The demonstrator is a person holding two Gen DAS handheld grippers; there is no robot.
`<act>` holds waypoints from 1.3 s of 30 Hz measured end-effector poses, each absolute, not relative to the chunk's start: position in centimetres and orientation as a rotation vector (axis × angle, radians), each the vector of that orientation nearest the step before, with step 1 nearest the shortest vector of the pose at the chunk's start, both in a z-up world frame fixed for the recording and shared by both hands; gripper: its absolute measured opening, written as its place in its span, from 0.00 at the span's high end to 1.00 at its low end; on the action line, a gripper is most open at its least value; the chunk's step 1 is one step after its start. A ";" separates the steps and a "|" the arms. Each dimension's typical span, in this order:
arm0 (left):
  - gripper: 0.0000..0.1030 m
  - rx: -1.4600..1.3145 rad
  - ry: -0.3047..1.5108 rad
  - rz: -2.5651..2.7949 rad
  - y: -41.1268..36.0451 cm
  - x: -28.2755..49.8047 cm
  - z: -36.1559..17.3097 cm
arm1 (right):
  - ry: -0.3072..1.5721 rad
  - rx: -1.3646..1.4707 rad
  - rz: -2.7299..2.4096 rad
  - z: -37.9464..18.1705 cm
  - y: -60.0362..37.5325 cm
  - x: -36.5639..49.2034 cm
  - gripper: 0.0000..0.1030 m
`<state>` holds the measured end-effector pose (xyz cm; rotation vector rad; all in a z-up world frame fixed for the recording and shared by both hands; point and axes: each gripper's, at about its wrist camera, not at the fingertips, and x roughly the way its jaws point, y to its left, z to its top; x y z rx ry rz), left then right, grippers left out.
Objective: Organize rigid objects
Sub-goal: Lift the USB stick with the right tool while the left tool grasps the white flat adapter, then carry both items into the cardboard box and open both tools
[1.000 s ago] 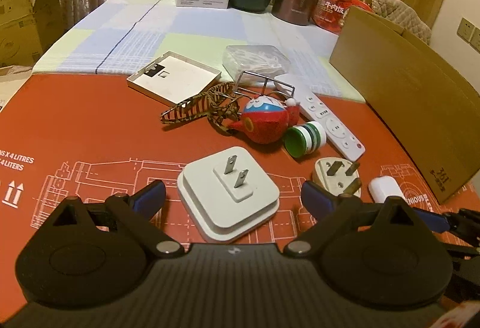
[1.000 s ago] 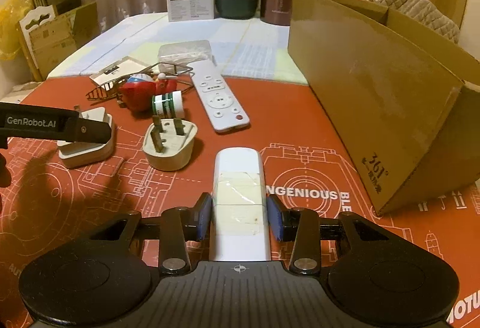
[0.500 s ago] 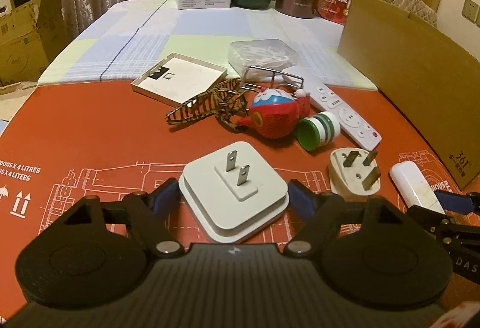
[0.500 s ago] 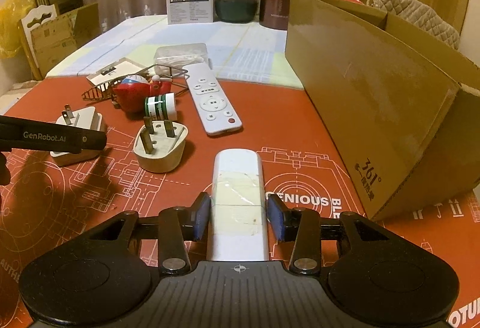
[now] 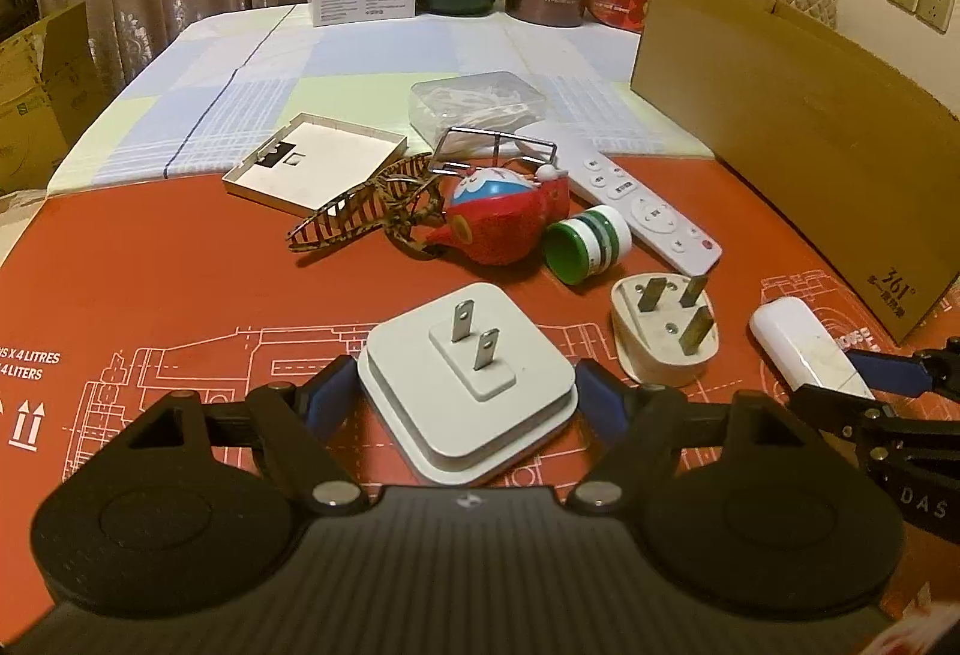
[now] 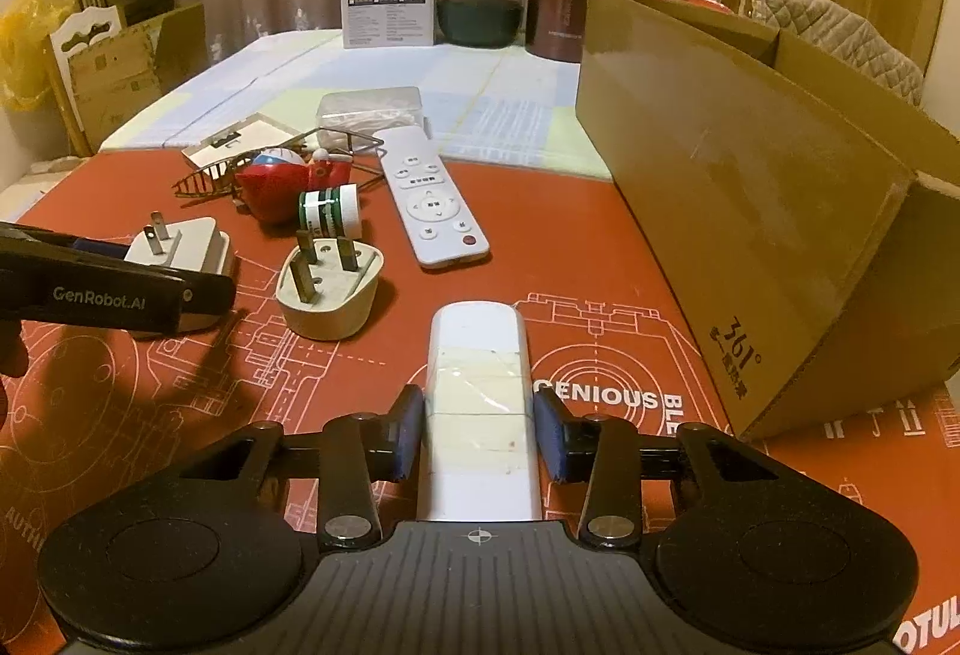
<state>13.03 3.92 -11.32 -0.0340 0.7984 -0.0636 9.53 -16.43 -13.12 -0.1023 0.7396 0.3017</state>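
Left tongs (image 5: 465,403): jaws have just been closing and now grasp one white square two-pin adapter (image 5: 468,379), blue pads against its two sides, adapter resting on the red mat (image 5: 150,265) at the near edge of the worktop. Right tongs (image 6: 477,433): clenched on one slim white taped device (image 6: 477,385), lying lengthwise on the mat and pointing away from the camera.

Loose items counted on the mat:
- one cream three-pin plug (image 5: 663,334), pins up, between the two held items;
- one white remote control (image 5: 645,208);
- one green-and-white bottle (image 5: 585,244), on its side;
- one red round toy (image 5: 501,223), touching the bottle;
- one striped hair claw (image 5: 366,208);
- one wire rack (image 5: 498,151), behind the toy.

On the checked cloth beyond: one shallow white tray (image 5: 315,163) and one clear plastic box (image 5: 477,106). One open cardboard box (image 6: 750,199) stands on the right.
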 end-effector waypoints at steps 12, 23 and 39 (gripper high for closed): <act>0.27 -0.036 0.740 -0.124 2.5 12.3 -7.3 | 0.628 -0.067 0.299 -7.5 -17.6 8.9 0.64; 0.27 -0.043 0.623 -0.286 -5.2 14.7 1.1 | 0.534 0.053 0.216 0.8 -25.2 12.4 0.64; 0.27 0.035 0.661 -0.492 -19.0 21.4 2.8 | 0.643 0.238 0.145 1.0 -38.4 18.9 0.64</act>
